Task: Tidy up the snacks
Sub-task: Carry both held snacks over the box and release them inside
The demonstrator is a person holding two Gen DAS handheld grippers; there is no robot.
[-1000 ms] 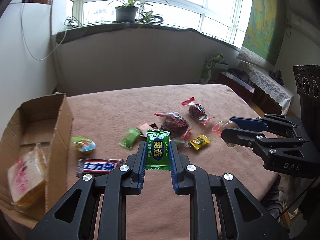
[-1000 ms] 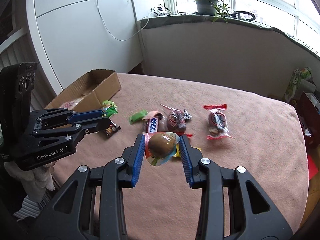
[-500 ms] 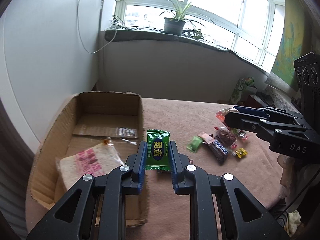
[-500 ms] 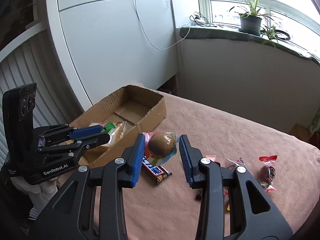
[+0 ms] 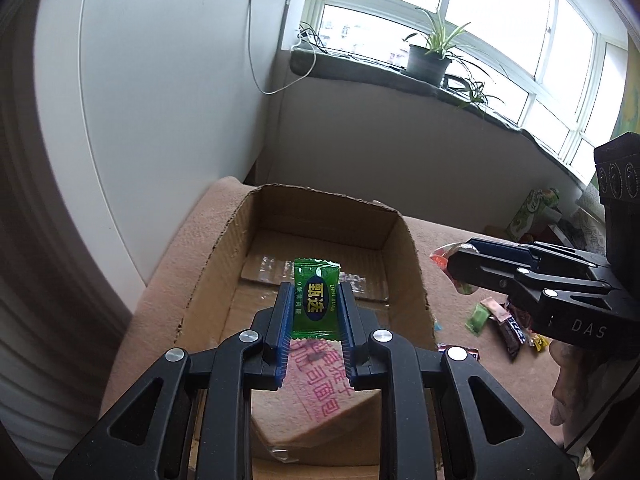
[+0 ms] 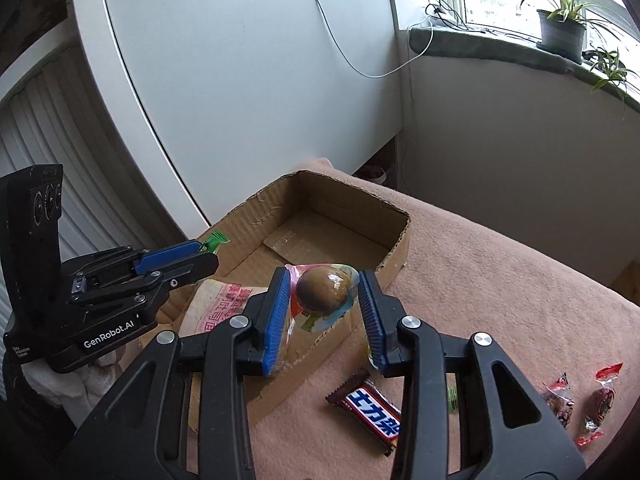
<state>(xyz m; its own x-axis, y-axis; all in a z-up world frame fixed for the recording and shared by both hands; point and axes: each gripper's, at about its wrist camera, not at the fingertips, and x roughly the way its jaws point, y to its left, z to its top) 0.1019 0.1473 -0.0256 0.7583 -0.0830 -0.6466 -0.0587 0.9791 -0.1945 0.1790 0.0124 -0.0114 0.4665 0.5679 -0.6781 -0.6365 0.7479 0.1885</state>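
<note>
Left wrist view: the left gripper (image 5: 316, 312), its blue pads closed on a green candy packet (image 5: 316, 299) held upright, now hangs above the open cardboard box (image 5: 408, 264), having swung within the past second from the scatter of sweets on the pink-brown tablecloth (image 6: 500, 280) to a spot over the box floor. A wrapped bread package (image 5: 320, 380) already lies inside, beneath the fingers. From the right wrist view, the right gripper (image 6: 324, 300) has travelled the same way and is clamped on a wrapped brown egg-shaped snack (image 6: 323, 294), poised over the box's near wall rather than fully inside. Both loads have thus reached the container, and the drop-off appears to be the step in hand; the right one likely needs to move a little further in before letting go. A Snickers bar (image 6: 370, 414), two red-wrapped sweets (image 6: 580, 404) and other small packets remain on the cloth, so much sorting is left.
</note>
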